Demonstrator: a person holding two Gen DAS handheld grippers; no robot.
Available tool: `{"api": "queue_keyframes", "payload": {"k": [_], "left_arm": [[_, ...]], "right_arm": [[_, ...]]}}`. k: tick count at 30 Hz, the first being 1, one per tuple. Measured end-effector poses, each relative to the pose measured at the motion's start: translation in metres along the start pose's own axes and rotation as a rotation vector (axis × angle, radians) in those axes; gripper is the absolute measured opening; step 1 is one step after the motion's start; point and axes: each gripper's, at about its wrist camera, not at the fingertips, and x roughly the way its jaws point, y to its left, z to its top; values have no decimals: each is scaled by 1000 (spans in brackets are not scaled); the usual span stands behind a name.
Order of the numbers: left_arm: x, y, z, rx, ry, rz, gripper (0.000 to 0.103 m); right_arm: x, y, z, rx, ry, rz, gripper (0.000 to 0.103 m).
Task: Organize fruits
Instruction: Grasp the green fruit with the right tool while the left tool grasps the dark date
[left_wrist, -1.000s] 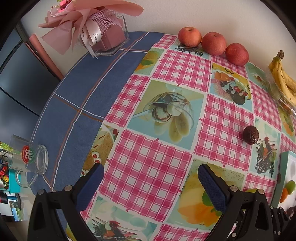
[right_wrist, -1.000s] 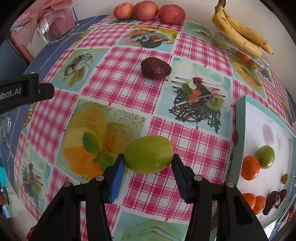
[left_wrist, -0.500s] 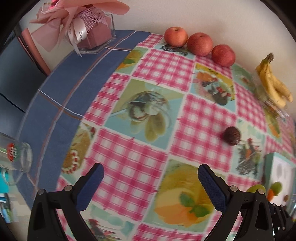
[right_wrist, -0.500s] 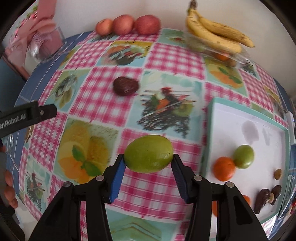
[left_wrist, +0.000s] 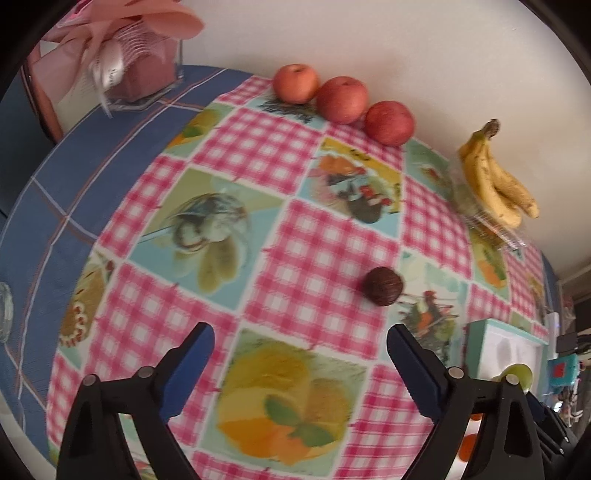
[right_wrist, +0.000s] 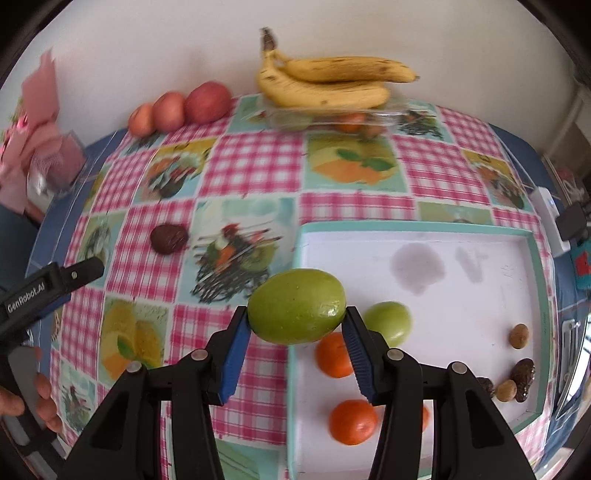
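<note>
Checked tablecloth (right_wrist: 255, 162), tray (right_wrist: 532, 258) half behind gripper-held green fruit (right_wrist: 297, 306)

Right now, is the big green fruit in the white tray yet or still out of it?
Out. The large green oval fruit is clamped between the right tongs, above the teal-rimmed white tray's left edge.

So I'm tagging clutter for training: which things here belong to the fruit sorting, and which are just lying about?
Job:
right gripper, shut on green fruit
tray with oranges and a second green fruit
dark fruit
apples
bananas
left gripper, open

Lying about:
pink gift box
glass mug
</note>
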Motion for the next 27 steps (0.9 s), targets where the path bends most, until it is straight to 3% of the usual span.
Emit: {"api": "queue_keyframes", "payload": {"k": [13,27], "left_arm": [[8,-33,14,38,-66,-83,90],[48,-65,18,111,-12,-90,73]], "right_arm": [[-6,-43,12,88,-24,-20,52],[-3,-79,20,175,-26,-32,52]]}}
